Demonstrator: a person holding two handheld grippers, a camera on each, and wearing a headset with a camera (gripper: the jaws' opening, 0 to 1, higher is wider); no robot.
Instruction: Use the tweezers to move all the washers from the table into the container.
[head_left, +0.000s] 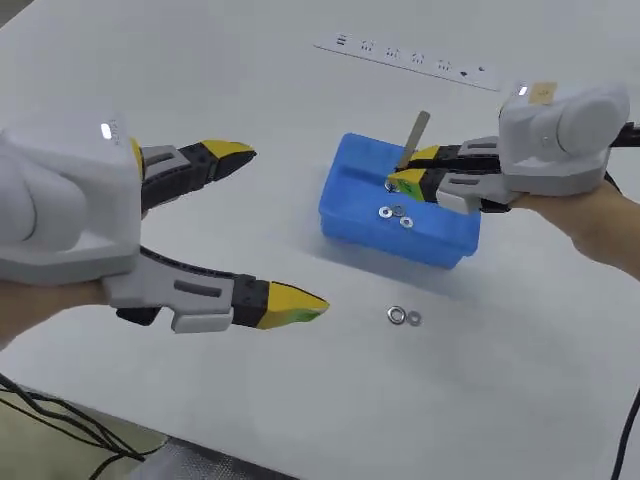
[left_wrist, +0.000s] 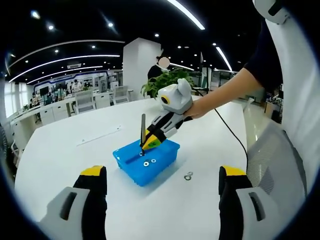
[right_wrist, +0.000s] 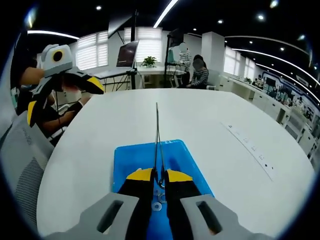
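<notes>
The right gripper (head_left: 408, 180) is clenched on a pair of thin grey metal tweezers (head_left: 419, 132). Its yellow-tipped jaws are pressed together around the tool in the right gripper view. The tweezers' long axis is tilted: the blunt rear end rises up and away past the jaws, and the points aim down below them. Whether the points carry a washer is too small to tell.

Directly under this gripper sits the blue rectangular plastic container (head_left: 390, 245). Three small silver washers (head_left: 397, 213) lie on its floor just below the jaw tips.

The last two silver washers on the table (head_left: 404, 316) lie touching or nearly so, outside the container. They are near its wall on the side that faces the person. From the right gripper they are back toward the person and lower, with the wall between.

The left gripper (head_left: 265, 230) is released, its jaws spread wide with nothing between them. It hangs above the white table (head_left: 300, 400), well off to the left of the right gripper.

The right gripper looks the nearer of the two to the pair, and it holds the tool. The next reach would likely mean drawing back over the near wall and lowering the points onto the pair.
</notes>
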